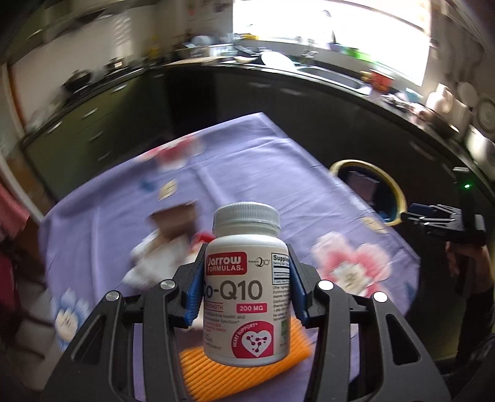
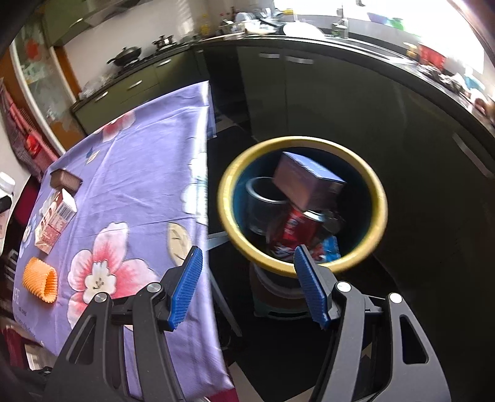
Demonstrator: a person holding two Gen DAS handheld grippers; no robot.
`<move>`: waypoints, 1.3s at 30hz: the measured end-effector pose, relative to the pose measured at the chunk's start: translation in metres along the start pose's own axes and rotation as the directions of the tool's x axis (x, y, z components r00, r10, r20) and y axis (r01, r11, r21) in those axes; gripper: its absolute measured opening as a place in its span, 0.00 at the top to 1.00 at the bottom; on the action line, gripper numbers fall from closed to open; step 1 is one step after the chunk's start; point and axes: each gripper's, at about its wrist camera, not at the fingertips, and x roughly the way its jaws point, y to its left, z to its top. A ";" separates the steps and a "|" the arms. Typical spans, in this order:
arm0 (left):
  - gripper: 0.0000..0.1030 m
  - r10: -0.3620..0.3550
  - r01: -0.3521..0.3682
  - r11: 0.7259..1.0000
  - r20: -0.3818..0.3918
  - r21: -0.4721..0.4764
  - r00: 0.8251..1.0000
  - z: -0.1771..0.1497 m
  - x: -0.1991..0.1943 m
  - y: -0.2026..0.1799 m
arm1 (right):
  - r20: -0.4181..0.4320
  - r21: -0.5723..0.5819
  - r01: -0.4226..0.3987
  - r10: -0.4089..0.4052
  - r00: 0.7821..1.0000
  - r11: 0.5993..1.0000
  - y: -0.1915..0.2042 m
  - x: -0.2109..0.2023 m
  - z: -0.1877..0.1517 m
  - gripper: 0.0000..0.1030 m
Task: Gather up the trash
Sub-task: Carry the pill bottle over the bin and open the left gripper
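My left gripper (image 1: 246,278) is shut on a white Co-Q10 pill bottle (image 1: 246,287) and holds it upright above the purple flowered table (image 1: 247,160). A trash bin with a yellow rim (image 2: 301,204) stands beside the table's right edge; it also shows in the left wrist view (image 1: 369,188). It holds a purple box (image 2: 309,181), a red can (image 2: 294,228) and a grey roll (image 2: 263,201). My right gripper (image 2: 247,278) is open and empty, just above the bin's near rim. An orange corrugated sleeve (image 2: 40,280), a milk carton (image 2: 54,219) and a brown tray (image 2: 65,179) lie on the table.
Dark kitchen cabinets (image 2: 340,102) and a cluttered counter (image 2: 278,27) curve behind the bin. A stool base (image 2: 278,297) supports the bin. A wok (image 2: 126,54) sits on the stove at the back left. The right gripper shows at the right edge of the left wrist view (image 1: 433,219).
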 end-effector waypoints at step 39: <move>0.17 -0.356 0.335 0.925 0.101 0.179 0.929 0.101 0.063 -0.133 | -0.037 0.212 0.040 -0.033 0.999 0.977 -0.086 -0.004 -0.052 0.38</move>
